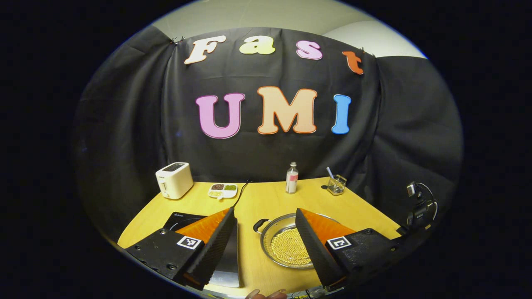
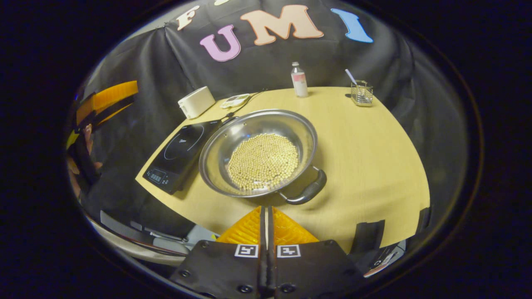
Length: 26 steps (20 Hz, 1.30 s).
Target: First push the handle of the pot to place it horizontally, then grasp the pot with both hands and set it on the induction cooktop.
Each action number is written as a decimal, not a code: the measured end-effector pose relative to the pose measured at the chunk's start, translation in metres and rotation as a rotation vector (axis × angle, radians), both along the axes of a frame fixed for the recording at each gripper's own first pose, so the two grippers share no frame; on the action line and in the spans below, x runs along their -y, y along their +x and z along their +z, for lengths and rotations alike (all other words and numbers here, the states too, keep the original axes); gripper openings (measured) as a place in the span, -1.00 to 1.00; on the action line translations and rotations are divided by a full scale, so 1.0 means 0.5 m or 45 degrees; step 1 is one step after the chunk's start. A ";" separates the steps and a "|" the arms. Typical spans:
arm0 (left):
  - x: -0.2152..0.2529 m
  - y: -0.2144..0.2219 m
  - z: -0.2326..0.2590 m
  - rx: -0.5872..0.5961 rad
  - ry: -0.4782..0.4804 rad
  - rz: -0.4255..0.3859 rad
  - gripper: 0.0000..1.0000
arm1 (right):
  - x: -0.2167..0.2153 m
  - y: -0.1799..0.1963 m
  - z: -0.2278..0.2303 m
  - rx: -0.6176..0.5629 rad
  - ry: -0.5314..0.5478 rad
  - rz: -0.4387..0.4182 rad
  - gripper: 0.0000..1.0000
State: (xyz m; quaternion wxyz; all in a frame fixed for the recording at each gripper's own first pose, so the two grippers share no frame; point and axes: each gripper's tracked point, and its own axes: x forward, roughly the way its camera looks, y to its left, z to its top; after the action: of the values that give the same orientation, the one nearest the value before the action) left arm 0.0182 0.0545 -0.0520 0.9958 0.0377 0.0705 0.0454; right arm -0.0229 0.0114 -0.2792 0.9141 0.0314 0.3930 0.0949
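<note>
A steel pot (image 2: 257,122) holding yellow beans stands on the wooden table (image 2: 365,149), right of a black induction cooktop (image 2: 178,155). One black handle (image 2: 307,192) points toward me and to the right; the other sits at the far left by the cooktop. My right gripper (image 2: 266,208) is shut with nothing in it, a little short of the near handle. In the left gripper view the pot (image 1: 274,228) lies low between the fingers, its handle (image 1: 259,225) to the left, and the cooktop (image 1: 183,220) sits behind the left finger. My left gripper (image 1: 264,210) hangs open above the table.
Along the back stand a white toaster (image 1: 173,179), a divided dish (image 1: 223,190), a small bottle (image 1: 291,177) and a wire holder (image 1: 336,185). A cable runs back from the cooktop. A mounted device (image 1: 422,207) sits off the table's right edge. The left gripper (image 2: 110,101) and its hand show far left.
</note>
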 end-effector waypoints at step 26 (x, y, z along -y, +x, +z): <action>-0.033 -0.027 -0.028 -0.059 -0.035 0.355 0.89 | 0.030 0.051 -0.058 -0.137 -0.010 0.177 -0.98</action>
State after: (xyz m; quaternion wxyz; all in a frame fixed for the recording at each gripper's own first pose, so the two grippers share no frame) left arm 0.0045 0.0709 -0.0661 0.9783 0.0150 0.0985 0.1816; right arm 0.0024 -0.0034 -0.3083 0.8830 0.0055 0.4431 0.1548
